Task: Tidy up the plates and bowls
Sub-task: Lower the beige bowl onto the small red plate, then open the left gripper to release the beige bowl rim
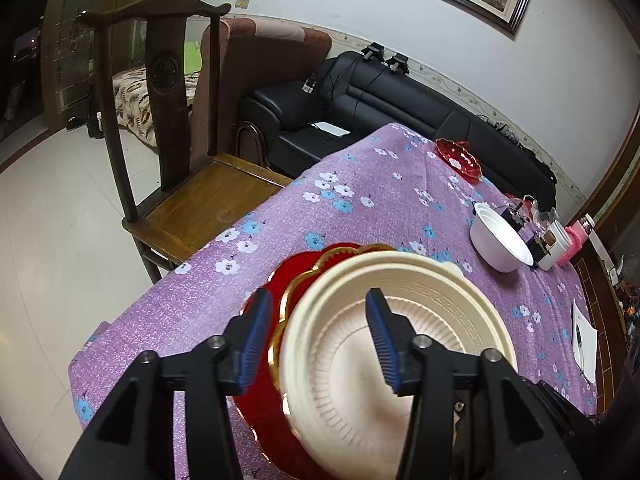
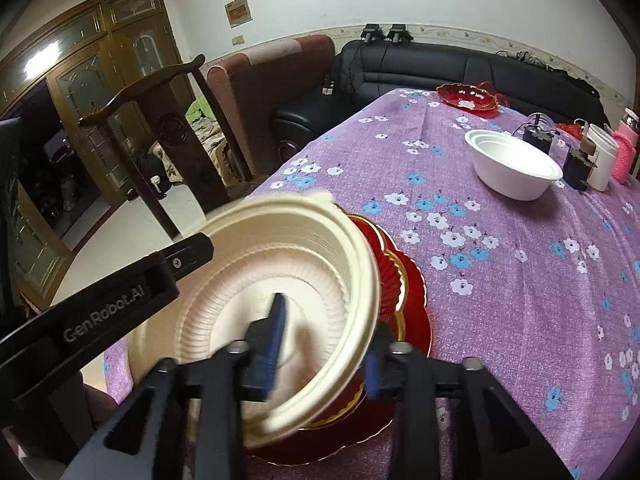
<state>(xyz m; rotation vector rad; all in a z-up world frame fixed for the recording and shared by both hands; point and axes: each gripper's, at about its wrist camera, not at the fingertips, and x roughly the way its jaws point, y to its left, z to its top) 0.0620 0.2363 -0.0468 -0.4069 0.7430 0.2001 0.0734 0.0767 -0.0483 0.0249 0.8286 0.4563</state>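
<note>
Cream bowl (image 2: pixel 280 300) sits tipped on red plates (image 2: pixel 404 292), near table edge. Right gripper (image 2: pixel 324 356) straddles bowl rim, squeeze unclear, cannot tell. Left gripper (image 1: pixel 316 340) spread wide above bowl, holding nothing. Bowl looks light, thin, bendy; pinch rim softly.

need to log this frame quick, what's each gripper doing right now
Left gripper: open, its fingers straddling the cream bowl rim without pinching it.
Right gripper: shut on the cream bowl's rim.
</note>
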